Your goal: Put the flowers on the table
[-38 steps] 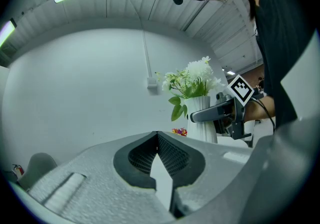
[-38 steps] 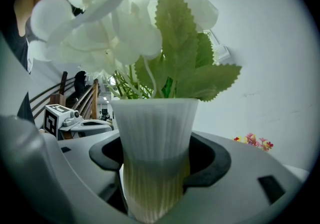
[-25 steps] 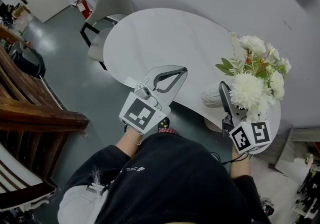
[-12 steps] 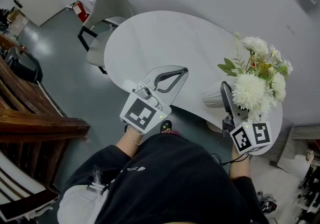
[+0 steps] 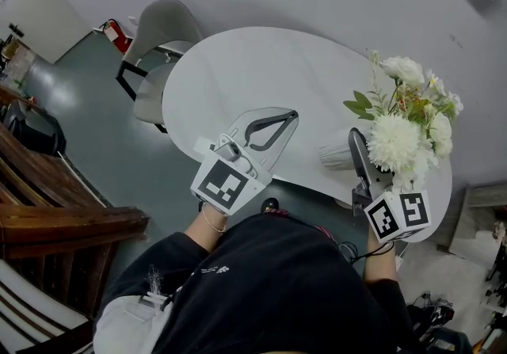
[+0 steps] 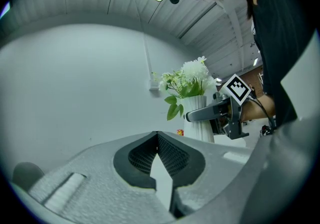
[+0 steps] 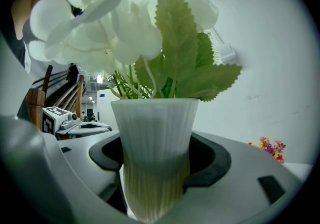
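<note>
Pinching the ribbed white vase (image 5: 333, 157) with the right gripper (image 5: 350, 146) at the lower right of the head view, clamping it from both sides low on its narrow body. Carrying the white flowers (image 5: 405, 116) in it, out over the right end of the pale table (image 5: 238, 67), close to the near edge. Cannot tell whether the base is touching the tabletop yet. Holding the left gripper (image 5: 291, 115) at centre frame over the table's near rim, pressed together at the tips, gripping nothing. Looks like the set-down step, close to done. Worth watching that top-heavy bunch: could topple on release if put down tilted or too near the edge. Could slip in the grip too, with such a low hold on a tapered, ribbed body. Might also snag a leaf or bloom when drawing the jaws back. No obstacle seen on the tabletop toward the upper left, so room to go further in. Elsewhere: a grey chair (image 5: 162, 24) at the table's upper-left end, something red (image 5: 115, 30) on the floor beyond it, and dark wooden furniture (image 5: 55, 210) down the left side. Also a small sprig of coloured flowers (image 7: 270, 149) at the far right of the right gripper view, well apart from the vase.
</note>
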A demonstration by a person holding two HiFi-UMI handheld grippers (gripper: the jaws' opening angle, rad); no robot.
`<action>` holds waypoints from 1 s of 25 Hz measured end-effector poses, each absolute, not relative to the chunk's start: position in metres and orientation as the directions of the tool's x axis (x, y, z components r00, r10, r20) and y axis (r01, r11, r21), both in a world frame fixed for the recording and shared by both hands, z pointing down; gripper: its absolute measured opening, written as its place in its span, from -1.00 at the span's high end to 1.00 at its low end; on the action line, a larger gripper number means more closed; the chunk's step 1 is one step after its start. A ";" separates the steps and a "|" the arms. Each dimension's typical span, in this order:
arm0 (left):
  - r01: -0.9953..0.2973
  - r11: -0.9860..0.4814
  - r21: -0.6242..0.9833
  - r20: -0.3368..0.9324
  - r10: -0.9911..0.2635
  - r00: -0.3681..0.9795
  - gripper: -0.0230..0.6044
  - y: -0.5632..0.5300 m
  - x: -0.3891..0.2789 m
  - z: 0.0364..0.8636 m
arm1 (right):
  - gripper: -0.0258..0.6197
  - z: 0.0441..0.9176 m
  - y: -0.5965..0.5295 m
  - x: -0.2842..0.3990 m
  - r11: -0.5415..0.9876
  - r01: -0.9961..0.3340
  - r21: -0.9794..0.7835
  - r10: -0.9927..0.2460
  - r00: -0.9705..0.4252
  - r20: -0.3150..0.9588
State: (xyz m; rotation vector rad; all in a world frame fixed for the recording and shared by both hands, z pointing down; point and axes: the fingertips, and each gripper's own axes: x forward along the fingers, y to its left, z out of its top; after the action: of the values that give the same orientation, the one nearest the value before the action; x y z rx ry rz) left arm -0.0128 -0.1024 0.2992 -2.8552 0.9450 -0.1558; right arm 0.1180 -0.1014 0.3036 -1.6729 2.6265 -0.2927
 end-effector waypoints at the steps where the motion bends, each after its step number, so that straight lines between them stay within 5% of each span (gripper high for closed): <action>1: -0.583 -0.798 -0.156 0.057 -0.596 0.801 0.93 -0.103 -0.012 0.300 | -0.16 0.304 -0.102 0.119 0.406 -0.899 -0.166 -0.901 -0.424 0.088; 25: -0.621 -0.771 -0.140 0.076 -0.634 0.770 0.93 -0.087 -0.013 0.306 | -0.16 0.302 -0.103 0.117 0.460 -0.874 -0.156 -0.879 -0.474 0.062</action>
State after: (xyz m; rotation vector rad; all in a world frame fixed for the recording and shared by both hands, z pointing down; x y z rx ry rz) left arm -0.0128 -0.0872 0.3061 -2.8542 1.0153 -0.1811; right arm 0.1172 -0.1028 0.3022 -1.5972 2.6604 -0.2592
